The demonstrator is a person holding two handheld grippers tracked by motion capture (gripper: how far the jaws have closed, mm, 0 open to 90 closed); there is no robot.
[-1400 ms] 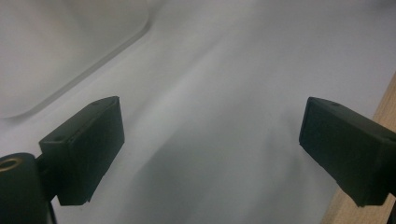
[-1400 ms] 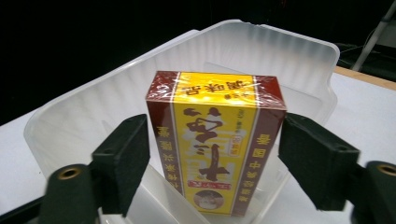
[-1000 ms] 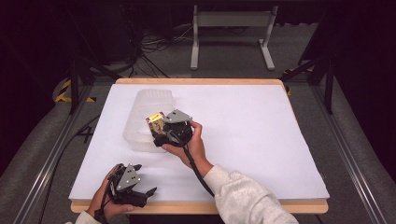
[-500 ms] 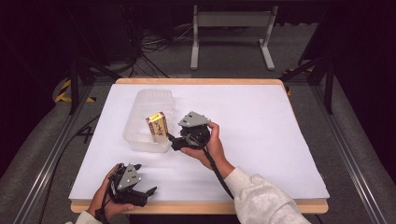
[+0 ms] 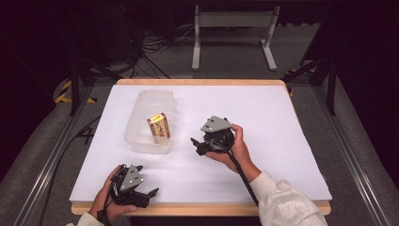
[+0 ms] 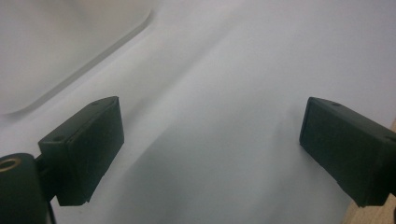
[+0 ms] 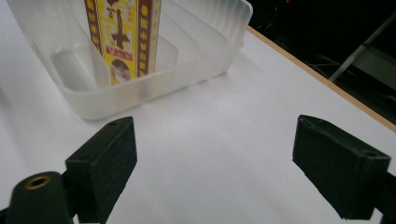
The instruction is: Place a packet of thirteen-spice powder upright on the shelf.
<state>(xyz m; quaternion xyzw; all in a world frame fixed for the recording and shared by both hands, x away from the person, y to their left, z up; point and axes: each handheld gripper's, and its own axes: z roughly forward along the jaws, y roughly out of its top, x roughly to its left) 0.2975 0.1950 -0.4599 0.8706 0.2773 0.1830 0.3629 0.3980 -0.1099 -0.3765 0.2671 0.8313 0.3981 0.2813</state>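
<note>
High view: a white-covered table [image 5: 282,141] carries a translucent plastic tray [image 5: 141,141] on its left half. A yellow box [image 5: 159,126] with red and brown print stands upright inside the tray, against the tray's right wall, toward its near end.

The right gripper [image 5: 196,145] sits to the right of the tray, near the table's middle, clear of the tray and of the box. The person's right hand [image 5: 237,148] wraps its body, a grey three-cornered plate on top, cable trailing back along the light sleeve. Its jaws point left toward the tray.

Right gripper view: right gripper [image 7: 215,163] jaws stand wide apart and have just been opening; nothing between them, bare white surface only. Beyond the jaws the tray [image 7: 154,88] shows ribbed dividers, and the box [image 7: 122,37] stands in a compartment close to the near wall, its printed face toward the camera. Tray and jaws are apart.

The left gripper [image 5: 149,194] lies at the near-left edge of the table, held by the left hand [image 5: 106,202], well apart from the tray and from the right gripper.

Left gripper view: left gripper [image 6: 210,149] jaws stand wide open, empty, over the white surface. A blurred rounded rim, probably the tray [image 6: 46,60], shows at upper left; a sliver of the wooden table edge [image 6: 373,214] shows at lower right
</note>
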